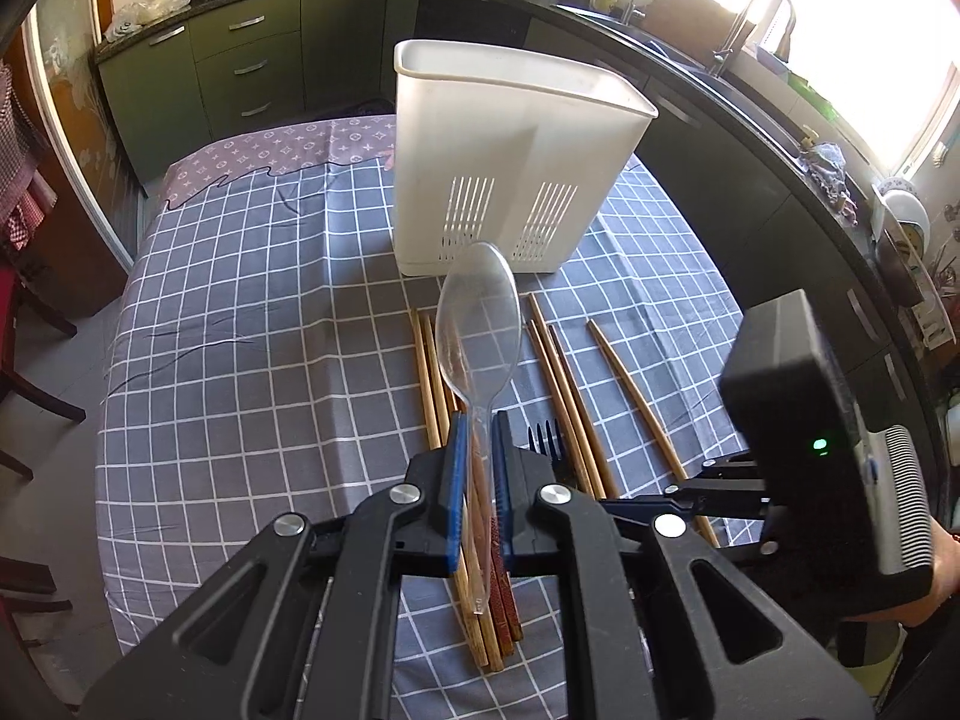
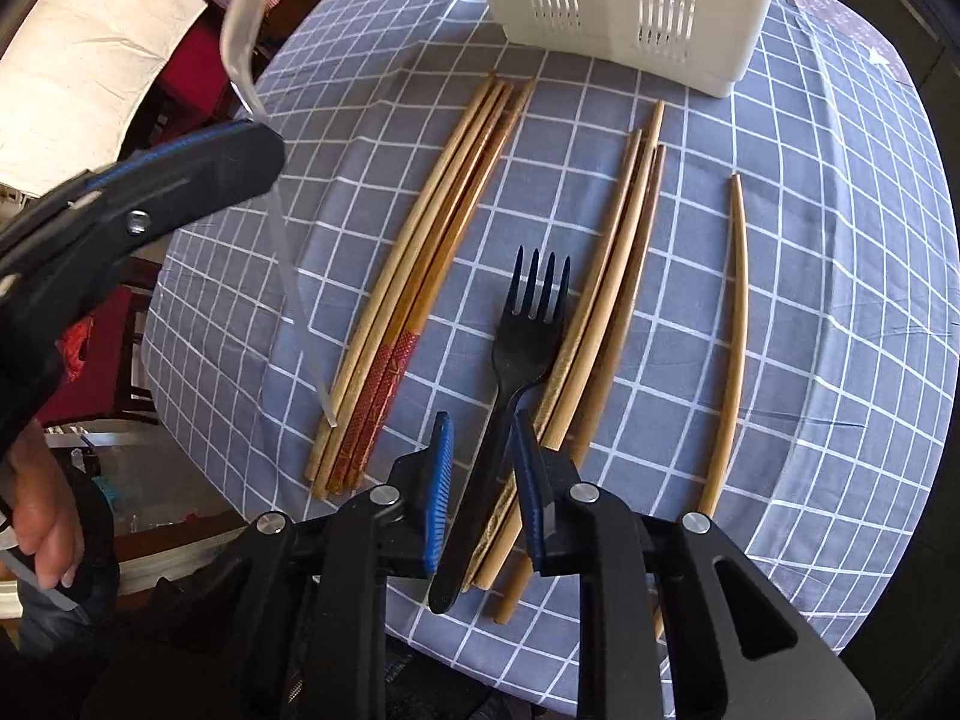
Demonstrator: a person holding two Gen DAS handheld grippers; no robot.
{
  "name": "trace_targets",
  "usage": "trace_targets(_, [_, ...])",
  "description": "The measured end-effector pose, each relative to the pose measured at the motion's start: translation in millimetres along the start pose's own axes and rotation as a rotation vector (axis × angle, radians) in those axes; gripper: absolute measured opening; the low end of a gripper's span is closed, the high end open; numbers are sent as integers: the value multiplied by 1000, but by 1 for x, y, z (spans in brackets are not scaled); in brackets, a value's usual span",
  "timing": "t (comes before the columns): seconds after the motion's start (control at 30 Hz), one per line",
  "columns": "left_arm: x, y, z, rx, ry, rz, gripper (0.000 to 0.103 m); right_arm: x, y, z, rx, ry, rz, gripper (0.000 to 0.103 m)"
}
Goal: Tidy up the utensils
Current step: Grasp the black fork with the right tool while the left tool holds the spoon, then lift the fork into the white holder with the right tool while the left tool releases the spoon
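**Sorting barely begun**

While the left hand-held gripper (image 1: 478, 450) pinches a clear spoon (image 1: 478, 324) above the desk (image 1: 240, 300), chopsticks (image 2: 420, 276) lie unsorted, the right hand-held gripper (image 2: 483, 462) straddles the fork (image 2: 510, 384), spread, and the white holder (image 1: 510, 162) waits.

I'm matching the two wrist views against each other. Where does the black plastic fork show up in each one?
Left wrist view: only the tines of the black plastic fork show, low and right of centre, behind the left gripper's right finger.
Right wrist view: the whole fork lies at centre, its handle between the right gripper's fingers.
Shared landmark: the white slotted utensil holder standing beyond the fork.
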State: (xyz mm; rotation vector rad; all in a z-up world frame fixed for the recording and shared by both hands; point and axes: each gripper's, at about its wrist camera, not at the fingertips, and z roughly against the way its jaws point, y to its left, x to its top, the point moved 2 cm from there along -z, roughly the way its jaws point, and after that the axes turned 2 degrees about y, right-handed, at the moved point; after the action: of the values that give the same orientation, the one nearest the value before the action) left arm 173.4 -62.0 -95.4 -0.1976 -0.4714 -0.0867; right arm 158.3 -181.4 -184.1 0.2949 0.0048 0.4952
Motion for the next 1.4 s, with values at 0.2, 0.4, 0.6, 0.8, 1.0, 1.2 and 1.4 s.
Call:
trace_targets(0.2, [-2, 1, 1, -15, -11, -16, 9, 9, 0, -13, -48, 32, -24, 17])
trace_targets(0.4, [-2, 3, 3, -17, -28, -22, 8, 14, 5, -23, -81, 64, -30, 17])
trace_targets(0.6, [-4, 3, 5, -23, -34, -24, 8, 9, 23, -33, -115, 27, -7, 12])
trace_targets(0.8, [-4, 2, 9, -24, -44, -26, 8, 5, 21, -34, -58, 3, -26, 10])
trace_targets(1.0, [-2, 0, 16, -21, -58, -34, 8, 2, 19, -28, 26, -34, -39, 10])
trace_targets(1.2, [1, 1, 23, -24, -76, -33, 8, 3, 11, -10, 102, -88, -58, 10])
trace_targets(1.4, [7, 2, 37, -20, -110, -40, 8, -1, 0, 9, 163, -140, -75, 10])
